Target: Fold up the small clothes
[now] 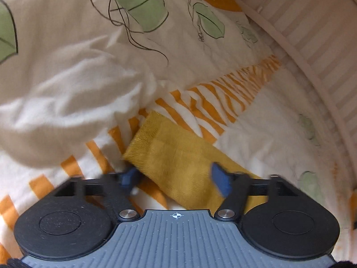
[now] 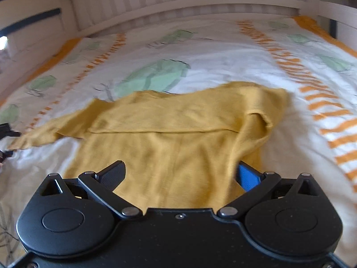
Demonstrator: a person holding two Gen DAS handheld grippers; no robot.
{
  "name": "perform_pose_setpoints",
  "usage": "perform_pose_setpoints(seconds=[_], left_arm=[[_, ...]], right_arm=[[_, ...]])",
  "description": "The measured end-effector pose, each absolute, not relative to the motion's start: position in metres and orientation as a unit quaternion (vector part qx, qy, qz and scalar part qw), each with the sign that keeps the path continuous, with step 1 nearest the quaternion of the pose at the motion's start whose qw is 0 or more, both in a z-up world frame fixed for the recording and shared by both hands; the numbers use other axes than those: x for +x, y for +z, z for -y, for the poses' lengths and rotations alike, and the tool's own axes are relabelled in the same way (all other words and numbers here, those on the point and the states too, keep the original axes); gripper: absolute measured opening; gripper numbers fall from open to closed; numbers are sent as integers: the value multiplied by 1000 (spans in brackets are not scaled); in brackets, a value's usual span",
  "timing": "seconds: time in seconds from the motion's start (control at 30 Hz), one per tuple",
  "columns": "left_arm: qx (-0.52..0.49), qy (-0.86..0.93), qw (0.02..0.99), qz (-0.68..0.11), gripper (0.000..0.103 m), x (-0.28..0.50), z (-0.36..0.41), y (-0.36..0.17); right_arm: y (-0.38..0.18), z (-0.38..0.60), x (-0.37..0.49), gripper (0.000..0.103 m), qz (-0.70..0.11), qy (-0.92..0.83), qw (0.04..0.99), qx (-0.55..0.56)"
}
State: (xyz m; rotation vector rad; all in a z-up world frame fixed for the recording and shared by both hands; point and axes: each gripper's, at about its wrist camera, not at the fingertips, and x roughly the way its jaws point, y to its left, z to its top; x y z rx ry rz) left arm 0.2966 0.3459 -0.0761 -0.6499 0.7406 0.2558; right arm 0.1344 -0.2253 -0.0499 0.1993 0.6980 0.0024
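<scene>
While the left gripper [image 1: 176, 176] points steeply down at the bed, its blue-tipped jaws stand apart on either side of a mustard-yellow sleeve [image 1: 176, 154], and the pads do not visibly press the cloth. No earlier picture is available for comparison. The sleeve end lies on the orange-striped band of the duvet cover [image 1: 67, 17], beside a rumpled white fabric [image 1: 73, 102].

The right gripper [image 2: 180, 174] also tilts downward, with its jaws spread wide over the lower body of the mustard-yellow shirt [image 2: 169, 134]; nothing is pinched.

The right wrist view shows the whole garment — spread flat on the bed, one sleeve folded in at the right, the other stretched out to the left edge. The left wrist view shows only that outstretched sleeve end, plus the white slatted bed frame [image 1: 312, 51] at the far right.
</scene>
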Motion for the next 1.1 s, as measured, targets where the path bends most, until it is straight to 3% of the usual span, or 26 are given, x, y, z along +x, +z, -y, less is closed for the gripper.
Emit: perform_pose_setpoints(seconds=[0.03, 0.07, 0.13, 0.43, 0.67, 1.1], left_arm=[[-297, 129, 877, -356, 18, 298, -344, -77], [-287, 132, 879, -358, 9, 300, -344, -77], [-287, 127, 881, -354, 3, 301, -345, -78], [-270, 93, 904, -318, 3, 290, -321, -35], [-253, 17, 925, -284, 3, 272, -276, 26], [-205, -141, 934, -257, 3, 273, -132, 103]], right_arm=[[-50, 230, 132, 102, -342, -10, 935, 97], [-50, 236, 128, 102, -343, -22, 934, 97], [-49, 247, 121, 102, -343, -43, 933, 100], [-43, 282, 117, 102, -353, -42, 919, 169], [-33, 268, 107, 102, -340, -17, 928, 149], [-37, 272, 86, 102, -338, 13, 928, 157]])
